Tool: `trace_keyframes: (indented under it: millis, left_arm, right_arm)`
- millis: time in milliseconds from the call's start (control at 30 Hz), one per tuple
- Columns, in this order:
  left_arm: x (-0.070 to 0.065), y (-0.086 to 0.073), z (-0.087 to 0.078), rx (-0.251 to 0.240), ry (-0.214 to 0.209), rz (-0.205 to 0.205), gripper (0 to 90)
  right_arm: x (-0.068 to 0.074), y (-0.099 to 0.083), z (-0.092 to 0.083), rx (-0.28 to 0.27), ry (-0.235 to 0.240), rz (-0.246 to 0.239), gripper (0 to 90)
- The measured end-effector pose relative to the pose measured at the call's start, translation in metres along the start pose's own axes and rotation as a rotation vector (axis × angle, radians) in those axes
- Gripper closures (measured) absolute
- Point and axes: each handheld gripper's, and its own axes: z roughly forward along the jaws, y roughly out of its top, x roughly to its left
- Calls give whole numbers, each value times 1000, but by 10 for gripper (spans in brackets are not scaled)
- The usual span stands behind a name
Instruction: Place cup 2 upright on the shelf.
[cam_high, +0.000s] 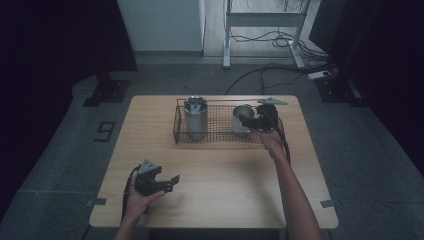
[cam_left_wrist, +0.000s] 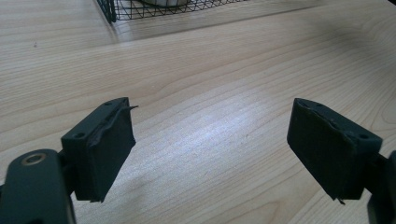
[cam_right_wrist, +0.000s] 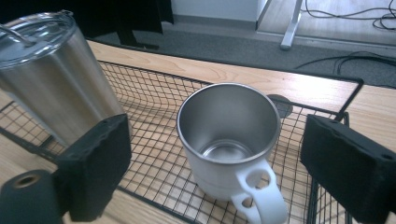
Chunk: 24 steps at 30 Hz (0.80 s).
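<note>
Right gripper view: my right gripper (cam_right_wrist: 215, 168), jaws wide, frames a mug (cam_right_wrist: 229, 140) upright in the basket (cam_right_wrist: 149, 116), center frame. Lower left in the high view, my left gripper (cam_high: 167, 182) gapes empty.

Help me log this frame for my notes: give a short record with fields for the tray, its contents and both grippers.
table: light wood
wire tray: on the far half of the table
tumbler: steel, lidded, upright at the tray's left end
mug: white outside, steel inside, upright, empty, at the tray's right end
right gripper: open, over the tray, jaws to either side of the mug, not touching
left gripper: open, nothing between the jaws, near the table's front edge
</note>
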Motion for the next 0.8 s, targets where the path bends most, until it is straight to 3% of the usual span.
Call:
trace_keyframes:
  millis: [500,633,800]
  left_arm:
    - [5,-3,-1,5,20,-10,149]
    - [5,-3,-1,5,21,-11,149]
    - [4,-3,0,10,25,-6,149]
  right_arm:
    - [-9,-40,-52,-44,25,-8,128]
    - [-15,-57,-72,-68,30,12,131]
    - [-20,-77,-80,-70,21,36,131]
